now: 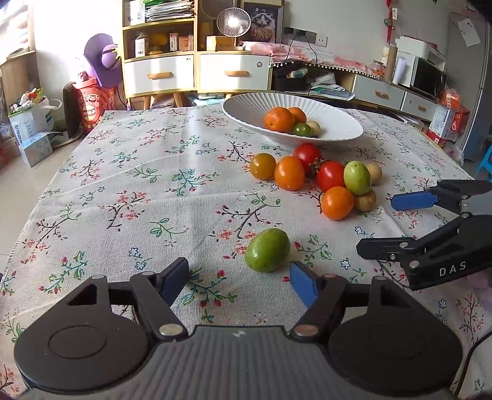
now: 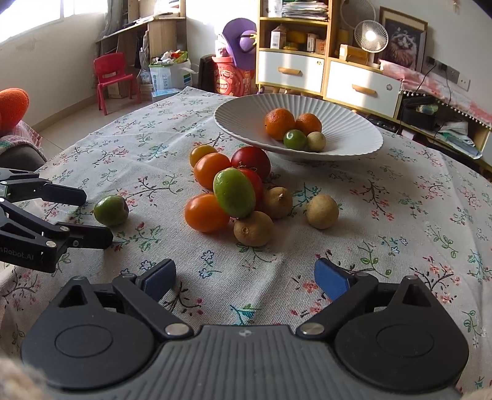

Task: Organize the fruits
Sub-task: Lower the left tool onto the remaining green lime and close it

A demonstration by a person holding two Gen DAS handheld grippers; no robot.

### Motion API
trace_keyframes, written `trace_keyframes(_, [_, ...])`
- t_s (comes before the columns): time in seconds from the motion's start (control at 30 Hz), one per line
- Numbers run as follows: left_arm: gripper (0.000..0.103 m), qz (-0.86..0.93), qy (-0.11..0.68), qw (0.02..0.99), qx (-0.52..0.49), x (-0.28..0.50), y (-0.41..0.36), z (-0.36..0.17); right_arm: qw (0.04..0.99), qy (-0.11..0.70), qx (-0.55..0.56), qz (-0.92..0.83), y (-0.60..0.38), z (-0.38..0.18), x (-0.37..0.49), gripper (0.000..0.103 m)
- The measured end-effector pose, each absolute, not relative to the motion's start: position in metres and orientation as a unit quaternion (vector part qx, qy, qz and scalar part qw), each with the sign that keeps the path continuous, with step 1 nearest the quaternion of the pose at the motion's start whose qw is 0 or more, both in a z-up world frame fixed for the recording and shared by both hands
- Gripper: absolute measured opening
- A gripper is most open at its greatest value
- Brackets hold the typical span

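Note:
A white ribbed bowl (image 1: 338, 129) (image 2: 353, 138) stands at the far side of the table and holds two oranges (image 1: 279, 119), a lime and a small pale fruit. In front of it lies a pile of red and orange tomatoes (image 1: 330, 175) (image 2: 209, 212), a green fruit (image 2: 234, 193) and brown fruits (image 2: 322, 211). A lone green fruit (image 1: 267, 250) (image 2: 110, 210) lies apart, just ahead of my open, empty left gripper (image 1: 240, 281), near its right finger. My right gripper (image 2: 244, 278) is open and empty, short of the pile.
The table carries a floral cloth (image 1: 138, 184). Shelves with drawers (image 1: 196, 70) and a small fan (image 1: 233, 23) stand behind it. A red child's chair (image 2: 112, 77) and bags stand on the floor at the left.

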State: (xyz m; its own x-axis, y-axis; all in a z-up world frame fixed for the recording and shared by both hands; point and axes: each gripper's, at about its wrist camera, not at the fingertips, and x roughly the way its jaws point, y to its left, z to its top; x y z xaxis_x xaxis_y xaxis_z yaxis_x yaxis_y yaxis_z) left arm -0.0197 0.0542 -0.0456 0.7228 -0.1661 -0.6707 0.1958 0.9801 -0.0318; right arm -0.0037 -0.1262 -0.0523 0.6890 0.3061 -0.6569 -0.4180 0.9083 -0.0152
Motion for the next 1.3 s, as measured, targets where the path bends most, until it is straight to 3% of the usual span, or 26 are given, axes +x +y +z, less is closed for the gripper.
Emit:
trace_keyframes(0.17, [0.047,-0.111,0.358,0.927,0.012,-0.018,0.054,-0.044,0.917,0.333,-0.077,0.207,-0.124,-0.050,0.003,0.080])
trace_keyframes(0.53, [0.023,-0.129,0.356,0.926,0.013,-0.015,0.047,-0.044,0.923,0.321,-0.069,0.201,-0.127,-0.046,0.012,0.052])
trace_keyframes(0.8, [0.023,-0.127,0.356,0.926,0.008,-0.015,0.047,-0.044,0.922,0.320,-0.061,0.209,-0.129,-0.044,0.014,0.026])
trace_keyframes(1.3, [0.022,-0.126,0.358,0.925,0.007,-0.014,0.047,-0.043,0.918,0.333,-0.054,0.210,-0.140,-0.042,0.006,0.026])
